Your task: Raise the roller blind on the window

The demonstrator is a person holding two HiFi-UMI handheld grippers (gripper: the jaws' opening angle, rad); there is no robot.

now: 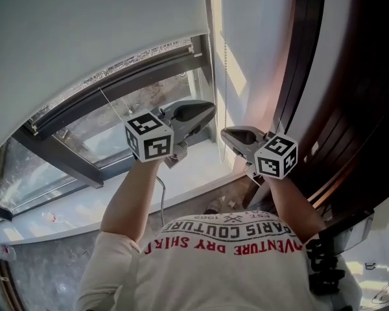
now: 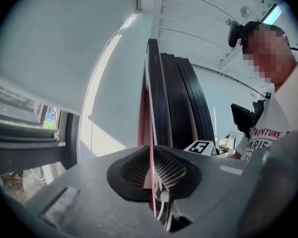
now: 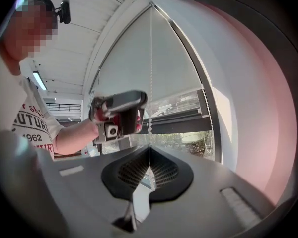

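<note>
The roller blind (image 1: 97, 24) hangs over the upper part of the window, its bottom hem partway up, with bare glass and the dark window frame (image 1: 58, 151) showing below. Its thin white bead chain (image 1: 225, 70) drops down the right-hand side of the window, close to the wall. Both grippers meet at that chain. The right gripper (image 1: 227, 133) has its jaws clenched on the chain, which runs straight up from their tips in the right gripper view. The left gripper (image 1: 211, 110) sits just beside it and a little higher, its jaws pinched nearly together with the white beads caught between the ribbed pads. The chain itself is likely light and limp, carrying pull only along its length, and the small smooth beads could slip through a loose pinch, so a firm hold across the strand with a bead lodged against the pads seems the safest place to grip. The blind fabric looks thin and soft. The load felt is probably the roller's drag rather than real weight, so steady straight pulls should suit it better than jerks or sideways tugs.
</note>
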